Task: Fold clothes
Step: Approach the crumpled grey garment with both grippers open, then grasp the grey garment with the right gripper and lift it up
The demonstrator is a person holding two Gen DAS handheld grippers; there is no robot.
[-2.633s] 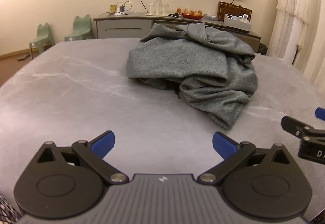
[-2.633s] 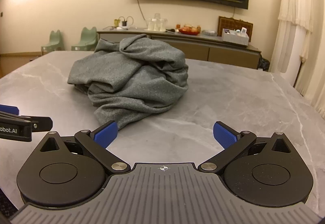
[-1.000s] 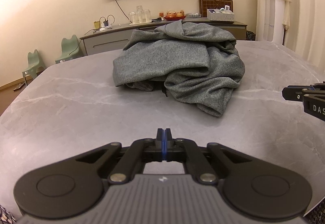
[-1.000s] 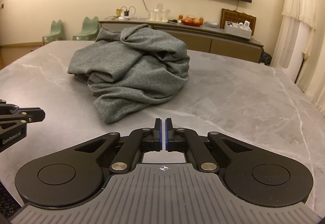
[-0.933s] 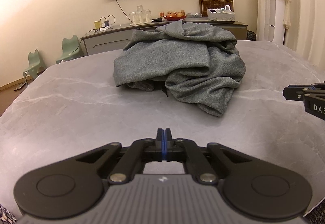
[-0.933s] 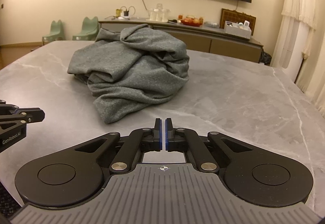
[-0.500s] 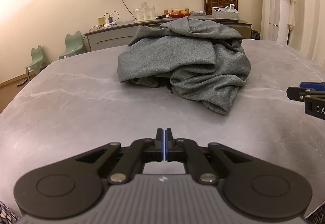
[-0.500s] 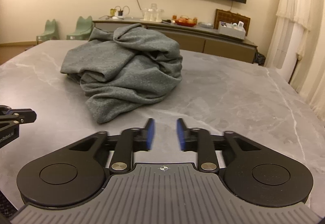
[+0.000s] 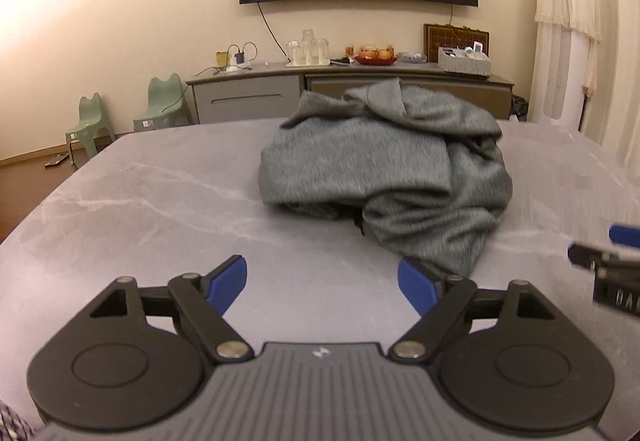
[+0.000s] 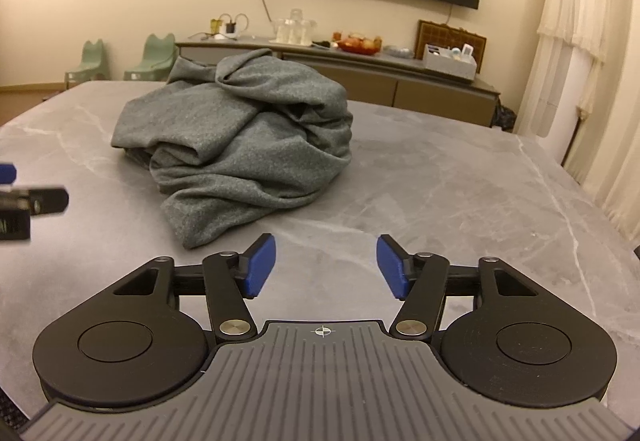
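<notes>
Now both my tongs hang over the near edge of the surface (image 9: 140, 209), short of the cloth, because I judge the folding not yet begun and each must first find a hem. My left tongs (image 9: 320, 283) have just been opening and stand wide, nothing between the pads; my right tongs (image 10: 322, 267) have just been opening too, somewhat narrower, also empty. One grey garment (image 10: 240, 137) lies crumpled in a single heap, at one o'clock from the left tongs and eleven o'clock from the right, apart from both. Count: two tongs, one garment, and two green stools (image 9: 124, 113) beyond at ten o'clock.
</notes>
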